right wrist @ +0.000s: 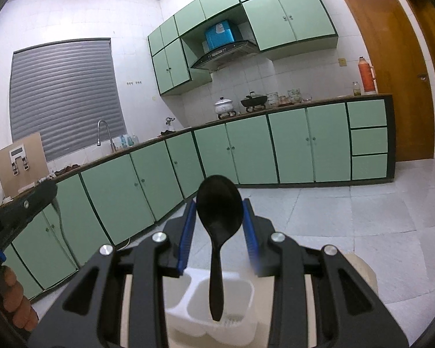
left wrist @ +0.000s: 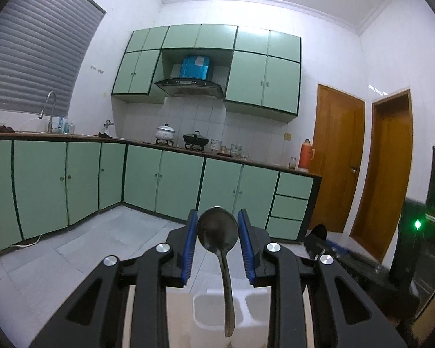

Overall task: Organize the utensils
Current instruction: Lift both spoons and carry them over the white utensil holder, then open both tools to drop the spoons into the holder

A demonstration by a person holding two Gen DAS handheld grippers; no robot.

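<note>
My left gripper (left wrist: pixel 217 226) is shut on a dark metal spoon (left wrist: pixel 217 232), gripped by its bowl, with the handle hanging down over a white plastic utensil holder (left wrist: pixel 203 307) below. My right gripper (right wrist: pixel 219 216) is shut on a black plastic spoon (right wrist: pixel 219 203), also held by the bowl. Its handle tip hangs over the right compartment of the same white holder (right wrist: pixel 194 304). The left gripper's body (right wrist: pixel 23 203) shows at the left edge of the right wrist view, with the person's fingers below it.
The holder stands on a pale surface close below both grippers. Green kitchen cabinets (left wrist: pixel 159 179) and a counter with pots (left wrist: pixel 165 134) run along the far wall. Wooden doors (left wrist: pixel 336 156) are on the right. A tiled floor (right wrist: pixel 362 217) lies between.
</note>
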